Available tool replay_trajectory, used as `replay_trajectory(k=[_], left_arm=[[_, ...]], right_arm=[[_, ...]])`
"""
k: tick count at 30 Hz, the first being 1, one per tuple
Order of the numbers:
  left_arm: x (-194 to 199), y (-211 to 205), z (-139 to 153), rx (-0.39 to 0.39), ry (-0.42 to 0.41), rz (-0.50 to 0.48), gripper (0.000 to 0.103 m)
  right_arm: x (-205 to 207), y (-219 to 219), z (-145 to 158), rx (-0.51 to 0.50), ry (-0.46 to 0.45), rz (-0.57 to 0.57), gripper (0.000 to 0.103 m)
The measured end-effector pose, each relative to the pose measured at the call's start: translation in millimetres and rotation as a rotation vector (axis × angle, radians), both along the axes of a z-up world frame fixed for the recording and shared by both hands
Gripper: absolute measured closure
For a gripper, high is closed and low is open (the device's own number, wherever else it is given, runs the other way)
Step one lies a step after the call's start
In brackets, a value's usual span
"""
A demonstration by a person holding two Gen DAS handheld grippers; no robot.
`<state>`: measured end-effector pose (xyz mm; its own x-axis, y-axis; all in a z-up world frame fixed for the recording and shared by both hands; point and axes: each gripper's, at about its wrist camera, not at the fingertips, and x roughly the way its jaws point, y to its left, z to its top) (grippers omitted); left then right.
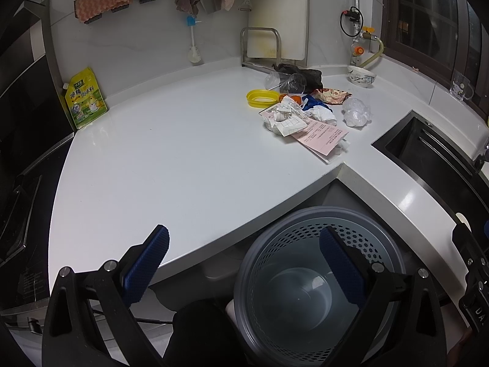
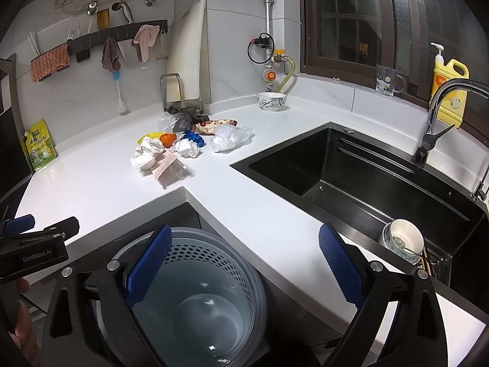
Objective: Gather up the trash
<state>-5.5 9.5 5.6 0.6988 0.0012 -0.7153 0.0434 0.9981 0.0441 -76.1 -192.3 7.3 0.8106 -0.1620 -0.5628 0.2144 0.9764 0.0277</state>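
Both grippers hang with their blue-padded fingers spread wide and nothing between them: the left gripper sits at the bottom of its own view over the counter edge, and the right gripper fills the bottom of the right wrist view. Below them, in the lower centre of each frame, stands a grey perforated trash bin with nothing visible inside it, tucked into the inner corner of the white countertop. The trash lies in a loose pile on the counter in the upper middle of the frames, well apart from both grippers: crumpled white paper, a pink printed sheet at the counter's near edge, a crumpled clear plastic bag on the pile's right side, a blue wad, an orange piece, a yellow lid, a tipped clear plastic cup and a printed snack wrapper. Right of the pile is a black sink holding a cup. A patterned bowl stands by the back wall, and a yellow seasoning pouch leans at the left.
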Motion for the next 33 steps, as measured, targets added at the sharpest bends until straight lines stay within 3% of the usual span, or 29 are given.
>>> replay_trajectory(k=[33], left_arm=[[-0.6, 1.2, -1.1, 0.0, 0.005, 0.001, 0.006]], right_arm=[[1.1, 0.3, -6.3, 0.008, 0.006, 0.008, 0.011]])
